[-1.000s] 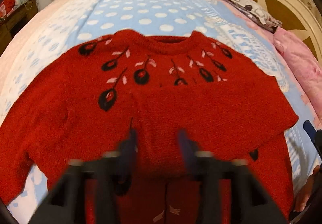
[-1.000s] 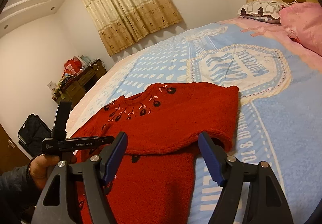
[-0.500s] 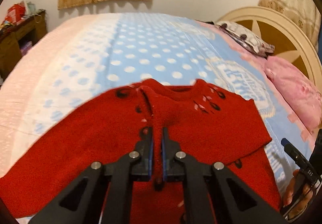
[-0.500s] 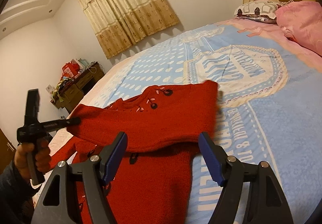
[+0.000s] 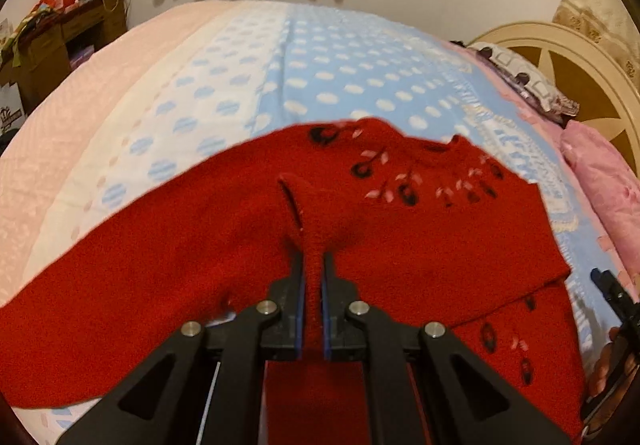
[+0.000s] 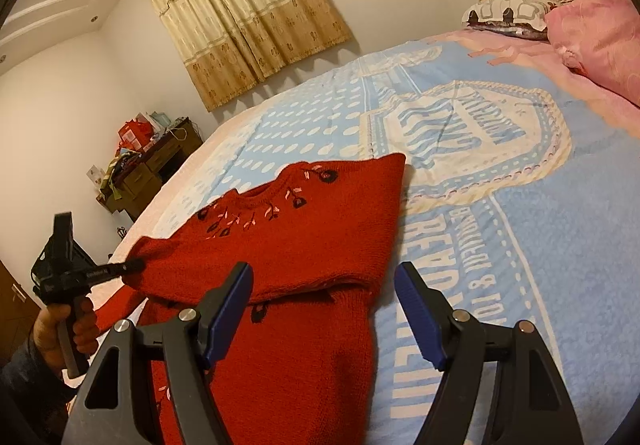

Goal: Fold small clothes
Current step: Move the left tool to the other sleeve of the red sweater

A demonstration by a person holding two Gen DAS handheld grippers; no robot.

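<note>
A red knit sweater (image 5: 420,245) with black and pink flower embroidery lies on the bed; one sleeve is folded across its chest. My left gripper (image 5: 313,265) is shut on the cuff of that folded sleeve (image 5: 308,221) and holds it lifted above the sweater. The right wrist view shows the sweater (image 6: 312,245) and the left gripper (image 6: 136,265) pinching the sleeve end at its left side. My right gripper (image 6: 324,285) is open and empty, hovering above the sweater's lower body near the bed's front edge.
The bed (image 5: 320,77) has a blue and white dotted cover (image 6: 500,205). Pink pillows (image 6: 596,33) and a cream headboard (image 5: 568,57) are at the right. A cluttered wooden dresser (image 6: 156,165) stands by the curtained wall.
My left gripper closed on the folded sleeve's cuff, lifted it and drew it back to the left across the sweater. The right gripper stayed open and nearly still.
</note>
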